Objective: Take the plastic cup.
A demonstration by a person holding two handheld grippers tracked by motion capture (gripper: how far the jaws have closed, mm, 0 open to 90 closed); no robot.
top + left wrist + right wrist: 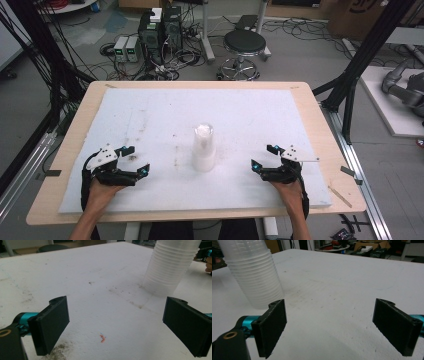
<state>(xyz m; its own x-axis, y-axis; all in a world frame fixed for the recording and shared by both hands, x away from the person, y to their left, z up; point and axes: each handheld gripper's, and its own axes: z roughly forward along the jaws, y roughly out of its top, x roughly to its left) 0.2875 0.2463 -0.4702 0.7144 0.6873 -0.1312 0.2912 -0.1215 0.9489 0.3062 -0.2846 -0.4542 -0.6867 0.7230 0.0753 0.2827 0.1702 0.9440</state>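
A stack of clear plastic cups (204, 148) stands upside down at the middle of the white foam sheet (165, 110). The same stack of cups (171, 267) rises at the upper right of the left gripper view, and the stack of cups (253, 272) sits at the upper left of the right gripper view. My left gripper (137, 160) rests on the sheet to the left of the stack, open and holding nothing. My right gripper (264, 157) rests to the right of it, likewise open and holding nothing. Both sets of jaws point toward the stack, well apart from it.
The foam sheet covers a wooden table (320, 125). A small red scrap (102, 338) lies on the foam between the left jaws. Beyond the table's far edge stand a round stool (244, 45), electronic boxes (160, 30) and tangled cables on the floor.
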